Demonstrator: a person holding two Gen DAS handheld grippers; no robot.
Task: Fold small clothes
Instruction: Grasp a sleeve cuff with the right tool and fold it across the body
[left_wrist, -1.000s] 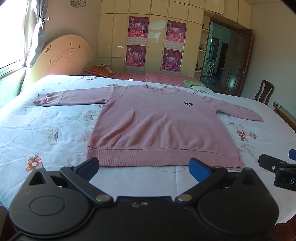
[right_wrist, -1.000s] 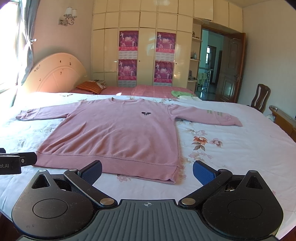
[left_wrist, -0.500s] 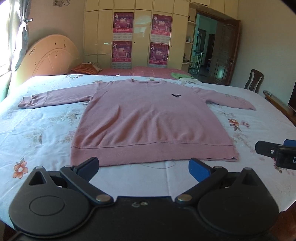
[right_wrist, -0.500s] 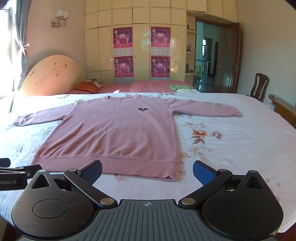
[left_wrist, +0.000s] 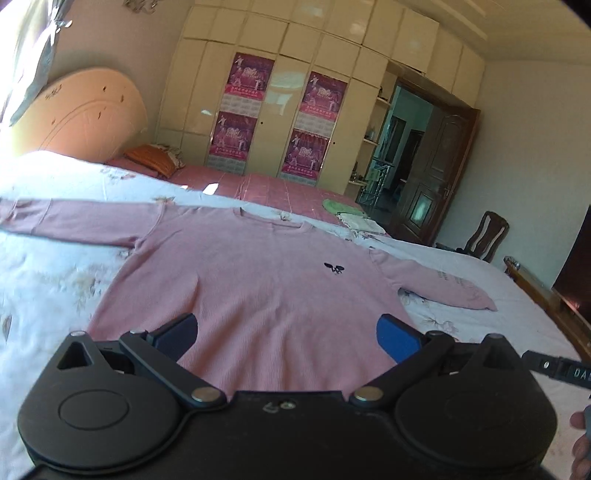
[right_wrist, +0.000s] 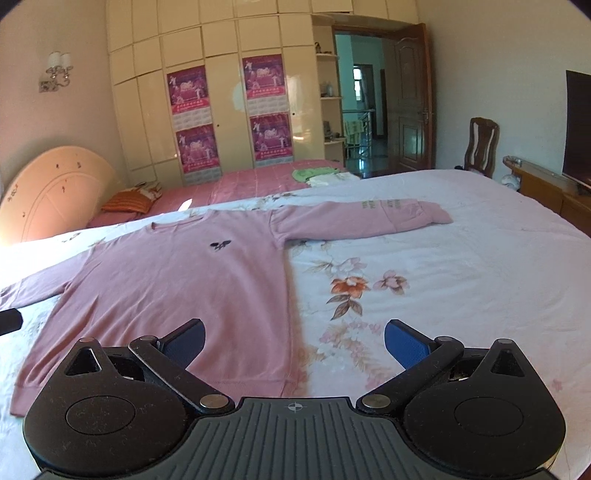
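A pink long-sleeved sweater (left_wrist: 258, 288) lies flat on the floral bedsheet (left_wrist: 48, 280), front up, both sleeves spread out, with a small dark logo on the chest. It also shows in the right wrist view (right_wrist: 177, 280). My left gripper (left_wrist: 288, 336) is open and empty, held over the sweater's lower body. My right gripper (right_wrist: 293, 339) is open and empty, over the sweater's lower right side seam, with the right sleeve (right_wrist: 362, 218) ahead of it. The sweater's hem is partly hidden behind both grippers.
The bed's floral sheet (right_wrist: 461, 280) stretches wide to the right of the sweater. Folded green and white clothes (right_wrist: 317, 175) lie at the far side. A headboard (left_wrist: 74, 114) stands far left, a wardrobe (right_wrist: 229, 107) behind, a chair (right_wrist: 480, 147) and TV (right_wrist: 578, 129) at right.
Both grippers have moved forward over the sweater's lower part and tilted; the hem, earlier ahead of the fingers, now lies under them. Both stay open.
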